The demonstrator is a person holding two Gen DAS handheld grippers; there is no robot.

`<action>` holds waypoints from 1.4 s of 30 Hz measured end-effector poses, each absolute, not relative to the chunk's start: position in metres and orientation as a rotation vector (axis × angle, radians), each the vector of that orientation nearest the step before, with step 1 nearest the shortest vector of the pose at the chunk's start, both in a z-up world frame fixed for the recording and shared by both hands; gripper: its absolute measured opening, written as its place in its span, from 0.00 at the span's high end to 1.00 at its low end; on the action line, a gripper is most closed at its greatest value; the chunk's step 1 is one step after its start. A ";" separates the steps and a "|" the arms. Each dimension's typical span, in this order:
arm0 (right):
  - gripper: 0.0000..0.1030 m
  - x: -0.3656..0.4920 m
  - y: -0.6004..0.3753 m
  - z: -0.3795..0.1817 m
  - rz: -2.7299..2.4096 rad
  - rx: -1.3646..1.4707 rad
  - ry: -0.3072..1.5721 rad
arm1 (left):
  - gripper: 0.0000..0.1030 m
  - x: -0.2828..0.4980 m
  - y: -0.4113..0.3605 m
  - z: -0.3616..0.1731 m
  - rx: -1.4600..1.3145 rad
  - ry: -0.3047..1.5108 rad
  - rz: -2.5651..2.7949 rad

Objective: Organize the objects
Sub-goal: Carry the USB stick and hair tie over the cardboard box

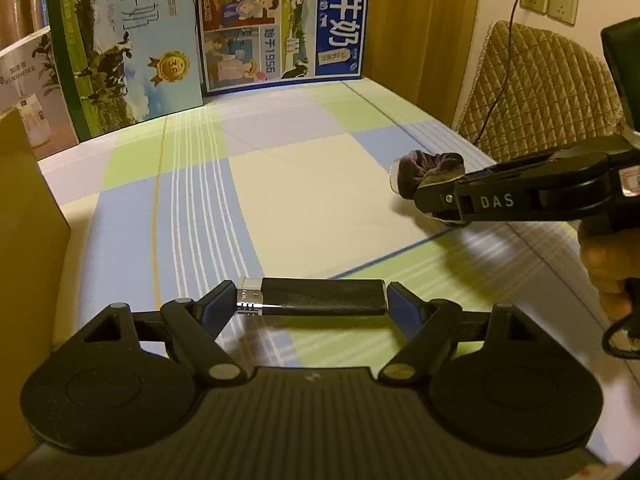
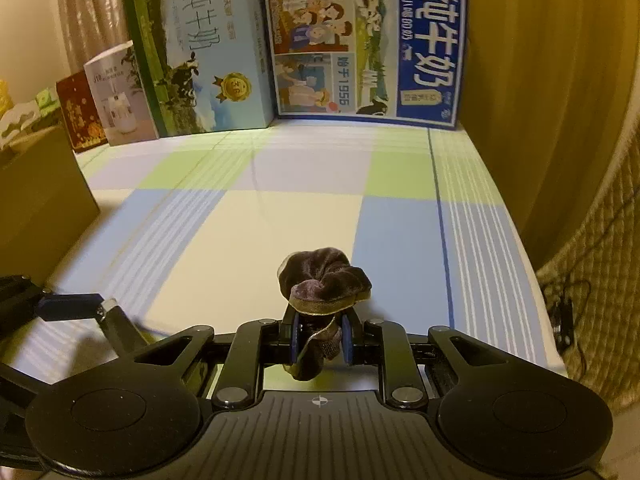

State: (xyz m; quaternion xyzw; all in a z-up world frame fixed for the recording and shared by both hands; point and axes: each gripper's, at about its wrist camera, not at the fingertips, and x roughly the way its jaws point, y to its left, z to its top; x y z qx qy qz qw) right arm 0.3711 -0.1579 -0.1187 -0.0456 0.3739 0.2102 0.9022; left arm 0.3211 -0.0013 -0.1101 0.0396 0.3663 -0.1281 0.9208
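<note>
A plain brown cardboard box (image 1: 24, 240) stands at the left edge of the checked bench (image 1: 320, 200). The left claw (image 1: 311, 300) is clamped endwise on a slim, glossy black lighter (image 1: 320, 298) with a ribbed metal cap. To the right, the right claw (image 2: 318, 338) pinches a crumpled, dark purple velvet scrunchie (image 2: 324, 280) above the bench.

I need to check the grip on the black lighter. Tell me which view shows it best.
The left wrist view: the black lighter lies crosswise, fully visible, pinched end to end by the left claw. The right wrist view shows only its metal end and part of its body at the lower left edge, partly hidden behind the right claw's frame.
</note>
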 end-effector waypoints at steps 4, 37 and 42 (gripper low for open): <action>0.84 0.345 -0.162 -0.100 0.405 -0.062 0.789 | 0.25 0.299 -0.002 -0.097 0.074 0.750 -0.266; 0.84 0.063 -0.161 0.012 0.386 0.032 0.743 | 0.24 0.062 0.033 0.024 0.013 0.703 -0.156; 0.83 0.048 -0.152 0.021 0.414 0.017 0.726 | 0.24 0.044 0.043 0.034 0.018 0.694 -0.131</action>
